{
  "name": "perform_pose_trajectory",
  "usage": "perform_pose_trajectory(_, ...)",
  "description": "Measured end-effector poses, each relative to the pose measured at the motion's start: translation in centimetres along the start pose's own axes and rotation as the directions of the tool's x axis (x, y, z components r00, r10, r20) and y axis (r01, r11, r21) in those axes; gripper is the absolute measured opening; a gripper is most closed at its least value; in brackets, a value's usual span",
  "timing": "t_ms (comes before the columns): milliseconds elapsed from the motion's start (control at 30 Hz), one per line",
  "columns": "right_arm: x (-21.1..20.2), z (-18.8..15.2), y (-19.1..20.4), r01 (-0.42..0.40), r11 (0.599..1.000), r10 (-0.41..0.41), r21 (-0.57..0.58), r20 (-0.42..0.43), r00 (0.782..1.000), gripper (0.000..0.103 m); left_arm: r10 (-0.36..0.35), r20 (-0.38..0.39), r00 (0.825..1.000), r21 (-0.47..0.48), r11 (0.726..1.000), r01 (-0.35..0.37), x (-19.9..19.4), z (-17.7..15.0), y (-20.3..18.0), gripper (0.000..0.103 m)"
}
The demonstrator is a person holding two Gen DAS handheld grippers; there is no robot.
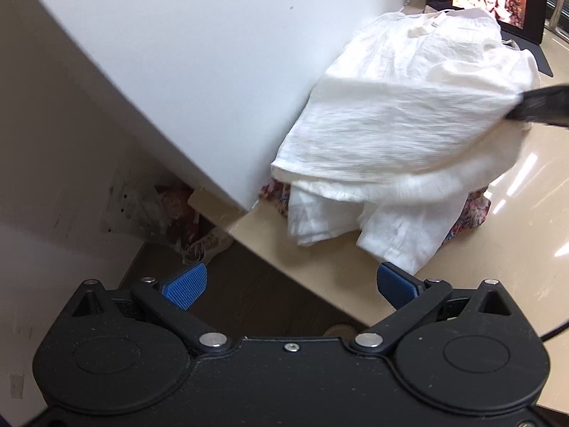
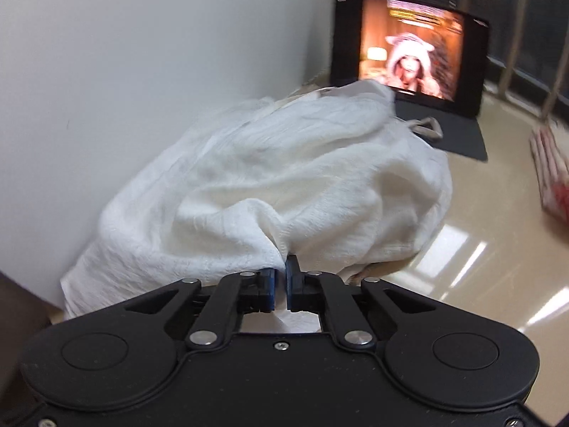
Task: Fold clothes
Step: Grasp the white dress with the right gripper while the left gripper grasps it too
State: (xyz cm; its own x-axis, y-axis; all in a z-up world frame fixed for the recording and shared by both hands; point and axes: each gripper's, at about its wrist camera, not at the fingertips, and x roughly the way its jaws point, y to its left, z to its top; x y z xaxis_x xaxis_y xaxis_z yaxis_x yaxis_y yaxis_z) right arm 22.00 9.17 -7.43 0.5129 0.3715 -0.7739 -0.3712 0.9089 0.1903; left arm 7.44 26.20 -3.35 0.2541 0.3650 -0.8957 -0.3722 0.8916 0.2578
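Beige table [image 1: 515, 235] — crumpled white garment [image 1: 402, 121] heaped against white wall [image 1: 177, 53]

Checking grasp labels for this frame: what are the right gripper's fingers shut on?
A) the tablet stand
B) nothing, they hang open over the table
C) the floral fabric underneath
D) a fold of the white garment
D: in the right wrist view the right gripper has its blue fingers pinched together on a hem fold of the white garment.
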Motion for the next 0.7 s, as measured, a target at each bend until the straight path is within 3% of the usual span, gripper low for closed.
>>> perform_pose_trajectory(233,-6.5,1.8,-9.4,-0.061,0.954,0.045,0.292,0.059,0.997,0.003,-0.008,0.055,0.998,0.036,0.999,0.006,0.3,1.3,-1.4,0.103)
perform_pose_trajectory(367,-8.4,1.6,-12.2,-0.114,0.916,0.096,0.386,0.065,0.993,0.003,-0.024,0.09,0.996,0.104,0.994,0.015,1.1,2.1,-3.3,0.103)
perform_pose_trajectory(467,-8.3,1.3,-12.7,-0.119,0.907,0.109,0.404,0.049,0.993,0.003,-0.02,0.132,0.991,0.209,0.978,-0.008,2.1,2.7,-5.4,0.103)
perform_pose_trajectory(600,-8.5,1.1,-12.7,-0.132,0.892,0.109,0.433,0.077,0.991,0.003,0.017,0.179,0.984,0.388,0.918,-0.086,3.4,2.9,-7.8,0.102)
perform_pose_trajectory(700,-8.5,1.0,-12.8,-0.136,0.878,0.106,0.458,0.092,0.99,0.003,0.065,0.206,0.976,0.534,0.828,-0.168,4.3,2.2,-9.6,0.098)
